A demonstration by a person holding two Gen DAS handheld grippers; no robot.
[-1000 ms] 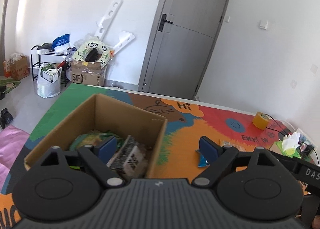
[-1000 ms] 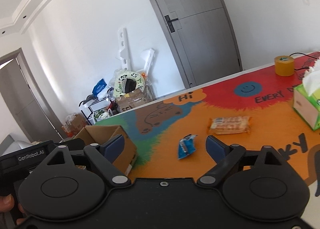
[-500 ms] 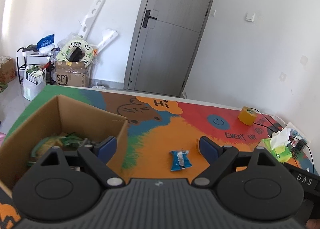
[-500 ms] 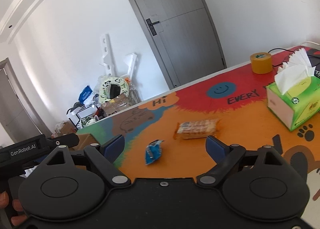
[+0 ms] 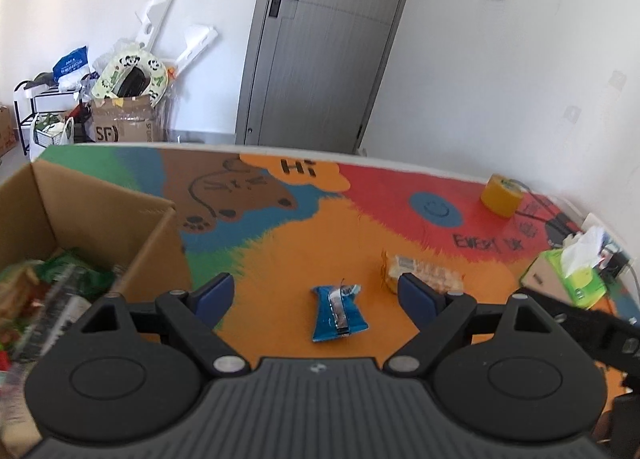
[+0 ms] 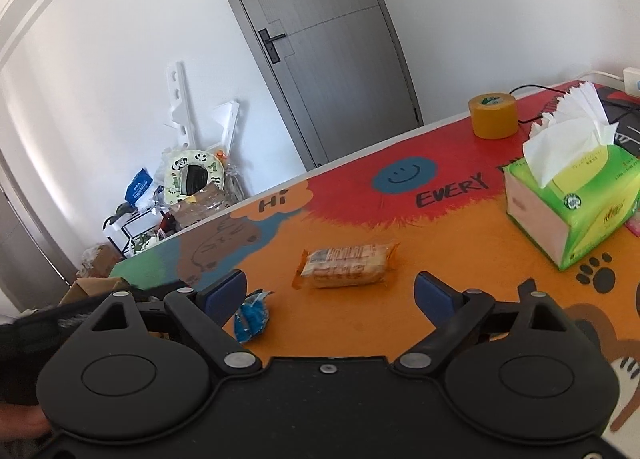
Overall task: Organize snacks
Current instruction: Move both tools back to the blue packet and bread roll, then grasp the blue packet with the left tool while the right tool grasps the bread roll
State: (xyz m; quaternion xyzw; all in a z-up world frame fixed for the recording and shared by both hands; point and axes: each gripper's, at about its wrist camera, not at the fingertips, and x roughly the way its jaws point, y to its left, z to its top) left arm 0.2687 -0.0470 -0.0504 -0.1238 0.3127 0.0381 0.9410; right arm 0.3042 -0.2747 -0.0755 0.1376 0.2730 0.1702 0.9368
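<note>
Two loose snacks lie on the colourful table point(image 5: 280, 255): one blue packet point(image 5: 338, 313) and one orange-wrapped biscuit pack point(image 6: 346, 265). One cardboard box point(image 5: 96, 215) stands at the left of the table, holding several more snack packs; their number cannot be told because that corner of the left wrist view is blurred. One yellow tape roll point(image 6: 493, 117) and one green tissue box point(image 6: 572, 205) sit toward the far right. The left wrist view shows the box interior and the blue packet whole, while the biscuit pack is partly hidden behind one blue pad. The right wrist view shows the biscuit pack whole and only a corner of the box, and the blue packet point(image 6: 252, 317) is partly covered by the gripper's left finger. The left gripper point(image 5: 310, 293) has its jaws set wide, with the blue packet lying on the table between them, untouched by either pad. The right gripper point(image 6: 332, 293) has just been opening its jaws and stands wide; the biscuit pack lies just beyond the fingertips, in line with the gap, and nothing is gripped.
</note>
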